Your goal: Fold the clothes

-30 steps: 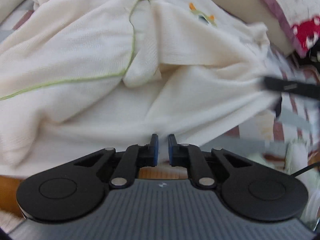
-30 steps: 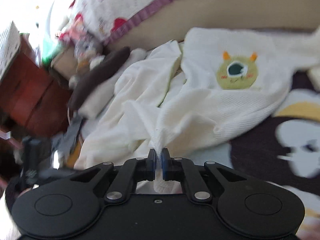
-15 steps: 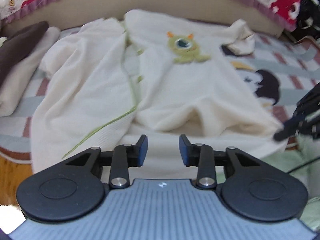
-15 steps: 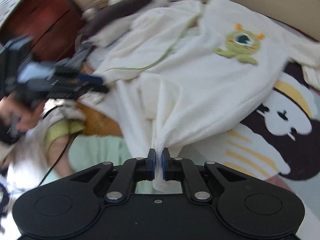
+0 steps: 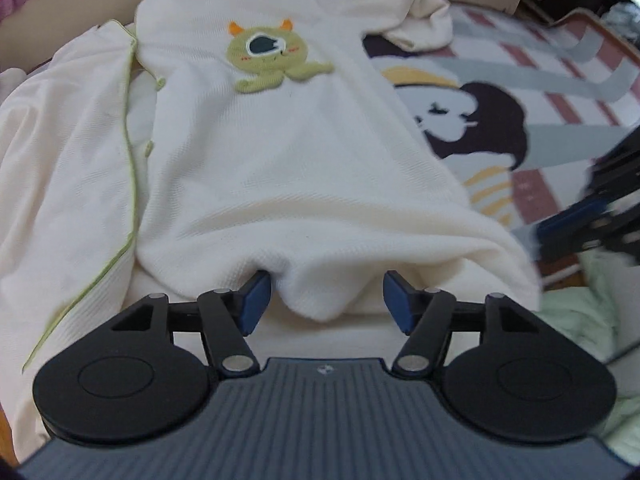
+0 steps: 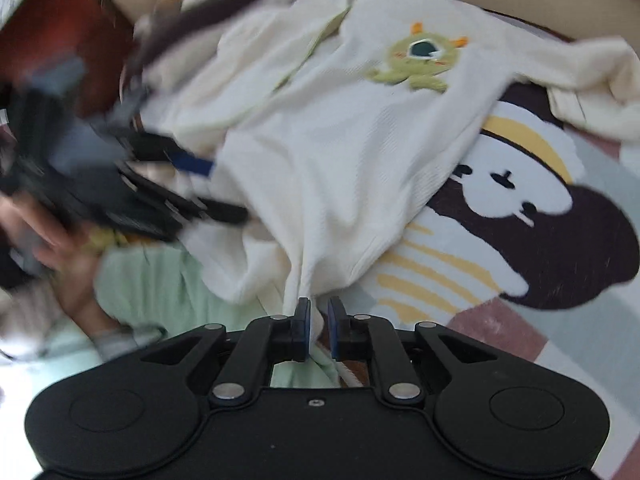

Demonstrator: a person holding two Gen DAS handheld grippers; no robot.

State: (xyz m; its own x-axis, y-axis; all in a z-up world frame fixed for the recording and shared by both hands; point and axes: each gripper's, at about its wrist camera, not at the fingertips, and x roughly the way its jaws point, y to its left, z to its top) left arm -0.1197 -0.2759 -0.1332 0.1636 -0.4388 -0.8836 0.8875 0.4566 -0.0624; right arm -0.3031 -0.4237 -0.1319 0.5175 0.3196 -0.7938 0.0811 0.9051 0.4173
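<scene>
**A:** How far had the folding got, starting at the near edge?

**B:** Hardly begun, I'd say. The left gripper [image 5: 324, 300] had just been opening and stood wide, with a fold of the cream garment's [image 5: 288, 176] hem bulging between its pads [image 5: 254, 300] untouched. The right gripper [image 6: 319, 328] had just been easing apart too; a pinched corner of the hem ran into the narrow gap, but I couldn't tell whether the pads pressed on it.

**A:** And further out?

**B:** The garment lay spread face up on the cartoon-print blanket [image 5: 520, 128], its green one-eyed monster patch [image 5: 272, 56] showing. The left half was rumpled along the green piping [image 5: 130, 168], and a sleeve [image 5: 420, 20] was bunched at the far right. No fold was laid yet; smoothing, sleeves and folds all remained.
</scene>
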